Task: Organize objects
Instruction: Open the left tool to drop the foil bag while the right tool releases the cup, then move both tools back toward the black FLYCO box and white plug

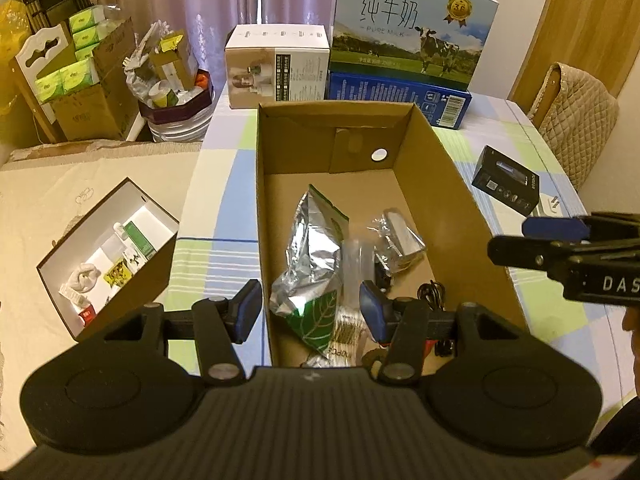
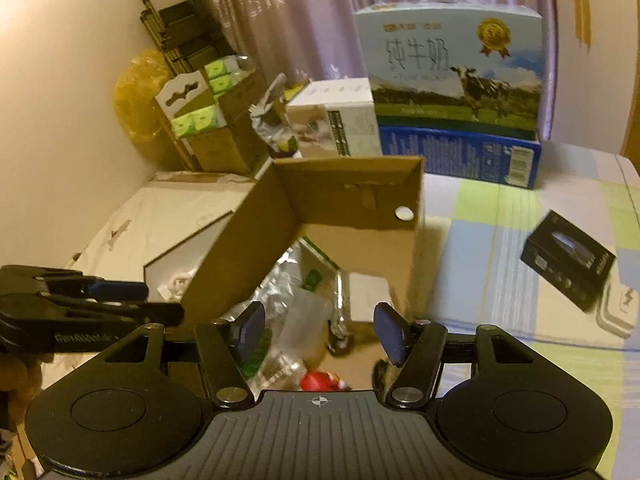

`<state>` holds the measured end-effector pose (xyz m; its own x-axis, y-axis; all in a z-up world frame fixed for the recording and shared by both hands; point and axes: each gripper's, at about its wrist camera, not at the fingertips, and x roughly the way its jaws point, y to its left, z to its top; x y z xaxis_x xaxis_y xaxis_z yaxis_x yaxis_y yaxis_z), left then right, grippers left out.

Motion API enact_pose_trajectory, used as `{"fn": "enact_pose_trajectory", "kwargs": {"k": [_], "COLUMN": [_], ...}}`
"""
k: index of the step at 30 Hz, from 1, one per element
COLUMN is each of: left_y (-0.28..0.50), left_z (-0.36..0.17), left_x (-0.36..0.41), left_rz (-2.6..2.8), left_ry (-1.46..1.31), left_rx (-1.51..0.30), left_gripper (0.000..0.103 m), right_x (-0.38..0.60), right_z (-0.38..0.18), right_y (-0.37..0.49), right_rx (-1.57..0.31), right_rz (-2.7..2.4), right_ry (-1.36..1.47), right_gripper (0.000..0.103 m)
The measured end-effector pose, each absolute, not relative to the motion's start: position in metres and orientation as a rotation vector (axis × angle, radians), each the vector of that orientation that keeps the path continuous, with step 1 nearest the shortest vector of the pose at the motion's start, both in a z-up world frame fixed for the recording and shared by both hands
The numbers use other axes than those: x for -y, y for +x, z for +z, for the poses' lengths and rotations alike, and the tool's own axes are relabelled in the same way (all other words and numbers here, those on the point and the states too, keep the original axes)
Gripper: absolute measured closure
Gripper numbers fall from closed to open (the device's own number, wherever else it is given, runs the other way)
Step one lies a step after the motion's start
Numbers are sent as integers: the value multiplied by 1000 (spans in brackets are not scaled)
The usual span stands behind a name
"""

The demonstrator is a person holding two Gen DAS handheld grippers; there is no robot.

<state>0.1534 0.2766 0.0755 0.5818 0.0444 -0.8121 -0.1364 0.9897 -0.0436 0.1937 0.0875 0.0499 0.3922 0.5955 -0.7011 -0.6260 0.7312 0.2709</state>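
Note:
An open brown cardboard box [image 1: 452, 184] [image 2: 256, 248] stands on the checked tablecloth. Inside lie a silver and green foil bag [image 1: 312, 256], a smaller silver packet [image 1: 400, 236], a clear plastic piece [image 1: 356, 264] and a black cable [image 1: 432, 292]. My left gripper [image 1: 312, 312] hovers open over the box's near left wall, holding nothing. My right gripper [image 2: 318, 330] is open above the box's near end, over the foil bag [image 2: 280, 284] and a red item [image 2: 318, 382]. A small black box [image 1: 506, 186] [image 2: 568, 264] lies on the cloth to the right, on top of a white object.
A milk carton [image 1: 412, 24] on a blue box [image 1: 400, 98] and a white box [image 1: 276, 66] stand behind the cardboard box. An open white-lined box [image 1: 108, 256] with small items sits left. Tissue cartons [image 1: 80, 80] and a padded chair [image 1: 576, 116] flank the table.

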Motion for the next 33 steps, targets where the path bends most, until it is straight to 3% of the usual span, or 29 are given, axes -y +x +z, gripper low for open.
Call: {"fn": "enact_pose_trajectory", "kwargs": {"k": [10,33], "left_y": [136,127], "left_z": [85,94], "left_x": [-258,-132], "left_rz": [96,-71], "left_ry": [-119,-84], "left_rx": [-914,-858], "left_gripper": [50,20], "right_x": [-52,93], "right_z": [41,40], "right_y": [175,136], "right_rx": [-909,-890], "right_rz": [729,501], "right_ry": [-12,64], "right_gripper": [45,45]}}
